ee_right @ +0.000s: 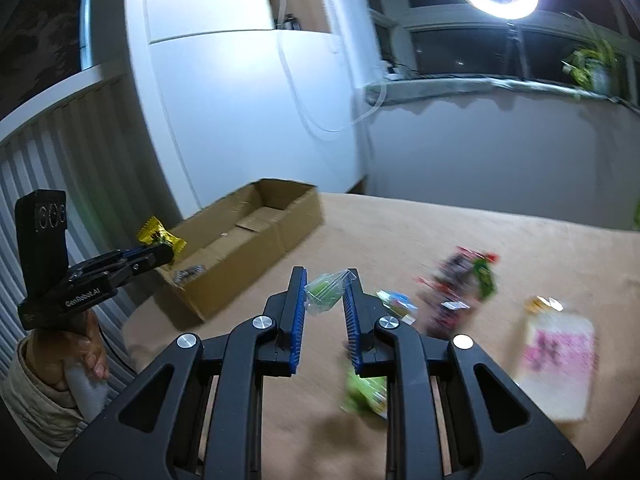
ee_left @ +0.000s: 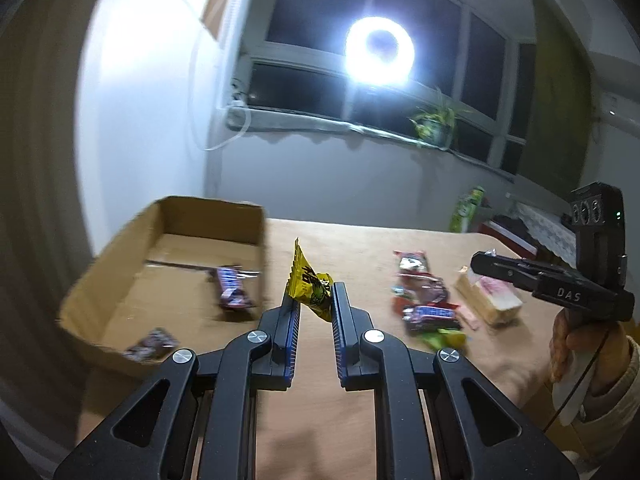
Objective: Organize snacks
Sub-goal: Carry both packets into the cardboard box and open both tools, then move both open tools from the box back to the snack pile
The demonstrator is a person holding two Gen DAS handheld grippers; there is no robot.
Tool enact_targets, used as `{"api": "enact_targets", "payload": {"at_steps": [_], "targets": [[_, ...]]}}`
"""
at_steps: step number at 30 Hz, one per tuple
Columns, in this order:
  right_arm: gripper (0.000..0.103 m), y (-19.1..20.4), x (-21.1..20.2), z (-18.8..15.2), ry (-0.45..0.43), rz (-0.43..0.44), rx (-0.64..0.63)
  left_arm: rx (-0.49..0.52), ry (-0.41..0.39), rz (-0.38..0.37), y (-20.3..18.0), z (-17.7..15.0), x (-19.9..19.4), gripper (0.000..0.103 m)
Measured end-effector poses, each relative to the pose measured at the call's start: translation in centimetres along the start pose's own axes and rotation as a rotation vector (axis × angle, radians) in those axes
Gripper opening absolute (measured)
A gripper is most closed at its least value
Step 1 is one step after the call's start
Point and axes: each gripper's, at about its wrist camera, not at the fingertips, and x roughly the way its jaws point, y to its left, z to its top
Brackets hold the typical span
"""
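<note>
Cardboard box (ee_left: 168, 264), left of frame, already holds a few wrapped snacks. Your left claw (ee_left: 314, 300) pinches a yellow packet (ee_left: 310, 284); your right claw (ee_right: 325, 294) pinches a clear green packet (ee_right: 326, 292). More snacks (ee_left: 424, 300) wait right of centre on the counter (ee_left: 360, 248).

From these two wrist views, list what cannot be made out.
- Dark wrappers in the cardboard box, left wrist view: motion blur makes the print unreadable.
- Snack pile on the table, right wrist view: smeared, so no item count.
- Green packet in the right gripper: clear wrap, contents unclear.
- Yellow packet in the left gripper: lower part hidden by the fingers.
</note>
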Motion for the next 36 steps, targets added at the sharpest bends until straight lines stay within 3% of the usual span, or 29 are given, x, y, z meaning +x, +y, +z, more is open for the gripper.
{"api": "enact_targets", "payload": {"at_steps": [8, 15, 16, 17, 18, 19, 20, 21, 31, 36], "targets": [[0.019, 6.7, 7.6, 3.7, 0.024, 0.142, -0.084, -0.053, -0.010, 0.088, 5.0, 0.3, -1.0, 0.014], [0.020, 12.0, 14.8, 6.4, 0.051, 0.236, -0.145, -0.085, 0.024, 0.101, 8.5, 0.6, 0.8, 0.014], [0.025, 12.3, 15.7, 6.4, 0.070, 0.236, -0.150, -0.087, 0.034, 0.105, 8.9, 0.5, 1.0, 0.016], [0.037, 12.5, 16.0, 6.3, 0.075, 0.229, -0.151, -0.088, 0.041, 0.114, 9.0, 0.4, 1.1, 0.021], [0.047, 12.5, 16.3, 6.1, 0.071, 0.213, -0.148, -0.092, 0.047, 0.124, 9.2, 0.2, 1.1, 0.038], [0.064, 12.4, 16.3, 6.0, 0.064, 0.205, -0.143, -0.097, 0.046, 0.132, 9.4, 0.0, 0.9, 0.058], [0.072, 12.1, 16.1, 5.7, 0.057, 0.200, -0.132, -0.101, 0.039, 0.138, 9.5, -0.2, 0.7, 0.067], [0.072, 11.7, 15.9, 5.5, 0.051, 0.193, -0.119, -0.103, 0.029, 0.143, 9.4, -0.4, 0.4, 0.073], [0.072, 9.7, 12.0, 5.3, 0.021, 0.089, -0.105, -0.130, -0.002, 0.149, 9.9, -1.0, -1.6, 0.073], [0.077, 9.6, 10.1, 3.5, 0.016, 0.022, -0.134, -0.141, -0.014, 0.146, 9.6, -0.8, -2.0, 0.073]]}}
